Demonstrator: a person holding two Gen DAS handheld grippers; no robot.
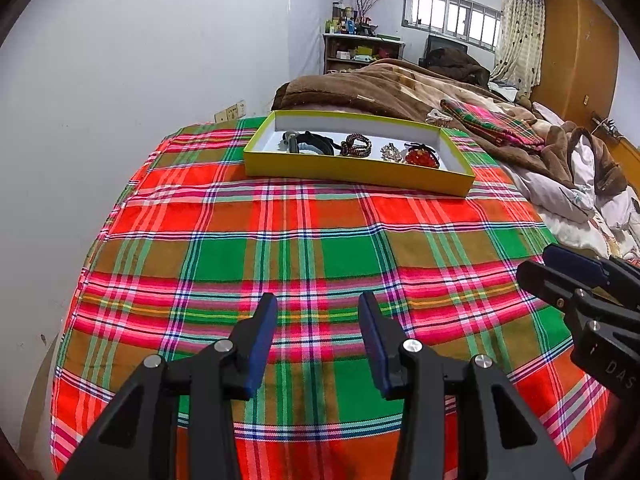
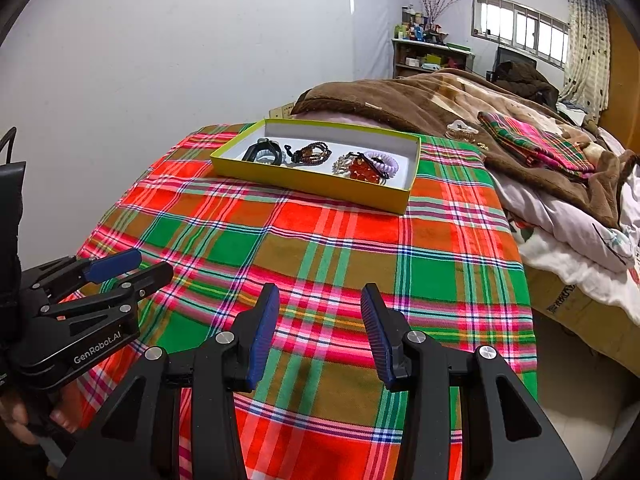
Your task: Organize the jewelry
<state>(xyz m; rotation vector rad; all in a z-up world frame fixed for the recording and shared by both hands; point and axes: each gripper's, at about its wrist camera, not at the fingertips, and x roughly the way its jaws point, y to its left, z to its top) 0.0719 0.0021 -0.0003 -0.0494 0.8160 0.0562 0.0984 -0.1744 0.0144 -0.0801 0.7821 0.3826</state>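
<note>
A shallow yellow box (image 1: 352, 174) (image 2: 304, 184) with a white inside lies at the far end of the plaid cloth. In it lie a black band (image 1: 308, 142) (image 2: 262, 151), a dark beaded bracelet (image 1: 356, 146) (image 2: 311, 153), a pale silver piece (image 1: 391, 153) (image 2: 342, 163), a red beaded piece (image 1: 421, 157) (image 2: 364, 172) and a lilac coil hair tie (image 2: 386, 162). My left gripper (image 1: 318, 304) (image 2: 136, 268) is open and empty over the near cloth. My right gripper (image 2: 320, 294) (image 1: 536, 266) is open and empty beside it.
The red, green and brown plaid cloth (image 1: 304, 264) covers a table against the white wall. A brown blanket (image 1: 380, 88) and rumpled bedding (image 2: 568, 216) lie behind and to the right. A folded plaid cloth (image 2: 536, 144) and a small white item (image 2: 460, 126) rest on the blanket.
</note>
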